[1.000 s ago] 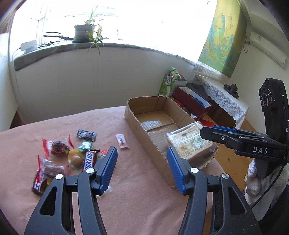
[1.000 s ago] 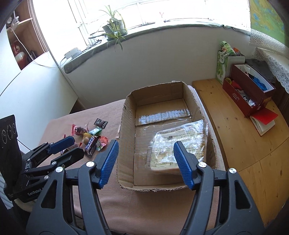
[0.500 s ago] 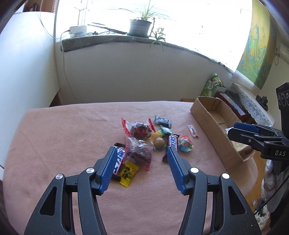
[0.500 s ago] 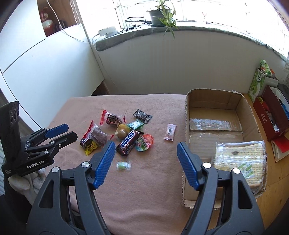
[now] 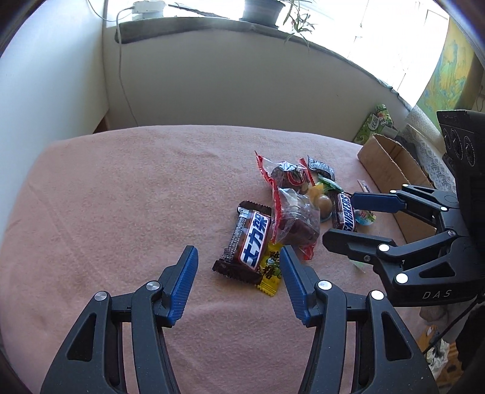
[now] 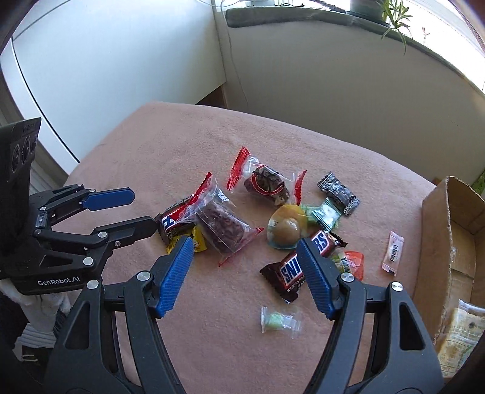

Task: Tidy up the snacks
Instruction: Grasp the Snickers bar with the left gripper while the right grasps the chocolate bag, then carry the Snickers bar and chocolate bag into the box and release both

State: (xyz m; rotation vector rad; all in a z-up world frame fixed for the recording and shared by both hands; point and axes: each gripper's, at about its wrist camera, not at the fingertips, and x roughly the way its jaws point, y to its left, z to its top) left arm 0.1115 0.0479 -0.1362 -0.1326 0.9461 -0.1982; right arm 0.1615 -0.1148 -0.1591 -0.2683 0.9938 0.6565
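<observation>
Several wrapped snacks lie in a cluster on the pink cloth [image 5: 121, 194]. My left gripper [image 5: 238, 263] is open and empty, just short of a Snickers bar with Chinese lettering [image 5: 250, 242] and a yellow candy [image 5: 269, 269]. A clear bag with a brown cake [image 5: 298, 218] lies beside them. My right gripper [image 6: 245, 251] is open and empty, low over the cloth near a second Snickers bar [image 6: 298, 265] and a round jelly cup [image 6: 286, 228]. A small clear green candy [image 6: 277, 321] lies under it.
A cardboard box [image 6: 448, 230] stands at the cloth's right edge with a clear-wrapped pack [image 6: 460, 336] inside. A small pink sachet [image 6: 393, 251] lies beside the box. A white wall and window sill with a plant [image 5: 260, 12] are behind.
Both grippers have swung left from the box and come down close to the snack cluster. Both stay open and empty.
</observation>
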